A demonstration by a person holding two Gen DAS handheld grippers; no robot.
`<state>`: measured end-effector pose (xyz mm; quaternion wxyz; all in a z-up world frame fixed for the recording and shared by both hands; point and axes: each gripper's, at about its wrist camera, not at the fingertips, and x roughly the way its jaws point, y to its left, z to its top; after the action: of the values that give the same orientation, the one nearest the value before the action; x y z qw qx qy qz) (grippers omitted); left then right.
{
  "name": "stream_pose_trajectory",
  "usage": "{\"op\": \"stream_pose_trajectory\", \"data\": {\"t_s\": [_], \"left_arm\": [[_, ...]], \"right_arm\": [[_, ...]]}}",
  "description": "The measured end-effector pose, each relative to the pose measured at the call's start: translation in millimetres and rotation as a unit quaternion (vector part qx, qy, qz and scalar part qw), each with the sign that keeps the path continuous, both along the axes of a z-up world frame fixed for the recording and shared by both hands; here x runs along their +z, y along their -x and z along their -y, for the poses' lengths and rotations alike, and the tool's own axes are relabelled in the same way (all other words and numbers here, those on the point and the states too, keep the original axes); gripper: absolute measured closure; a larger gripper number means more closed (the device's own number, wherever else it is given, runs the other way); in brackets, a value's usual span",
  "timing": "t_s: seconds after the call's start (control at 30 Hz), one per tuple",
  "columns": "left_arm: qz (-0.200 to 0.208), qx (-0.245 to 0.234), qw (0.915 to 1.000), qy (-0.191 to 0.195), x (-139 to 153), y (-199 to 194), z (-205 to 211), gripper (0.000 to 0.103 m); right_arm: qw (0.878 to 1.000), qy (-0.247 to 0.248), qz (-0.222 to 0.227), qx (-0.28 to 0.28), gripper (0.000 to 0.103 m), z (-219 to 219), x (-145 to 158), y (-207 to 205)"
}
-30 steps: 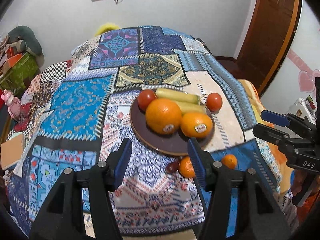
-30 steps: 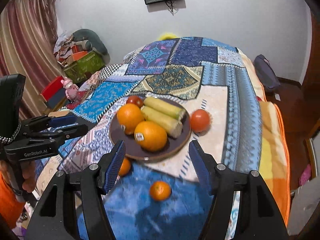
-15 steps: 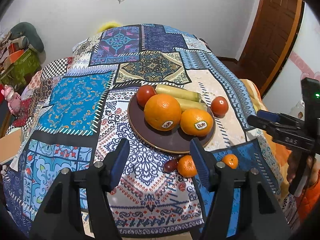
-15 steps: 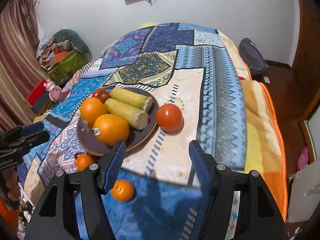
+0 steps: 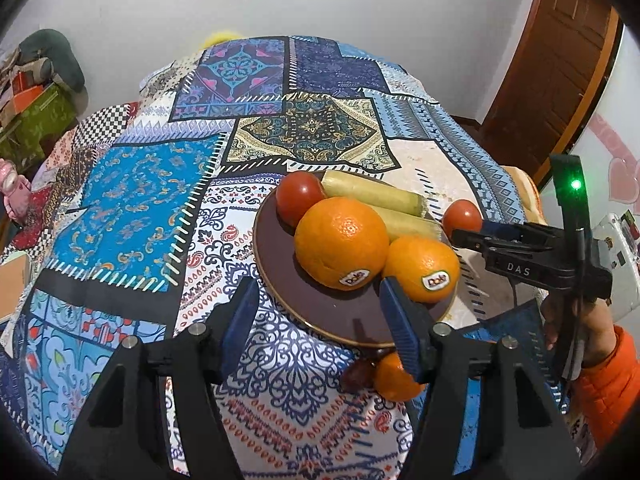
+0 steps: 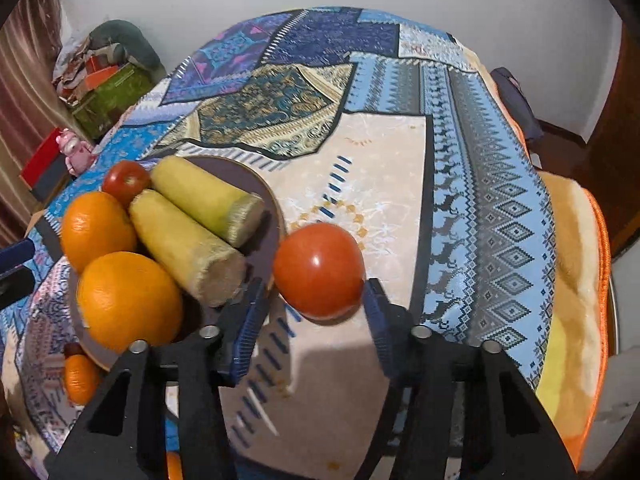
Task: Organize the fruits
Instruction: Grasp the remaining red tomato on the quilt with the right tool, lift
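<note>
Right gripper (image 6: 312,308) spread wide, nothing held — loose tomato (image 6: 319,270) dead ahead between its fingertips, just right of the plate (image 6: 276,204). Left gripper (image 5: 316,312) likewise unclenched, hovering farther off.

Red tomato (image 6: 319,269), brown plate (image 5: 320,312)

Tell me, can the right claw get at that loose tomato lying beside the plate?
Probably yes. The right claw is open, with the tomato lying on the cloth just ahead between its fingers, and nothing between them. The plate rim sits close beside the near finger, so that side is tight.
</note>
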<state>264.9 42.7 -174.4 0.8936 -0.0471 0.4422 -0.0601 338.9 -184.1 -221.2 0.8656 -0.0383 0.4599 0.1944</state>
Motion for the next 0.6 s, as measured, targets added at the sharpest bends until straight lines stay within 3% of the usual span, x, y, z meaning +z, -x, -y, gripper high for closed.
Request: {"op": "stream_pose_trajectory", "data": {"t_s": [0.33,0.6], "left_arm": [[-0.003,0.007,0.9999,0.011,-6,-4,-5,0.041],[-0.003,0.004,1.0000,0.006,-7,0,-5,0.041]], "right_arm": [[1.000,-0.025,-0.015,0.000,0.061,0,0,-11],[1.000,-0.028,0.003,0.002,0.063,-1,2,-13]]}}
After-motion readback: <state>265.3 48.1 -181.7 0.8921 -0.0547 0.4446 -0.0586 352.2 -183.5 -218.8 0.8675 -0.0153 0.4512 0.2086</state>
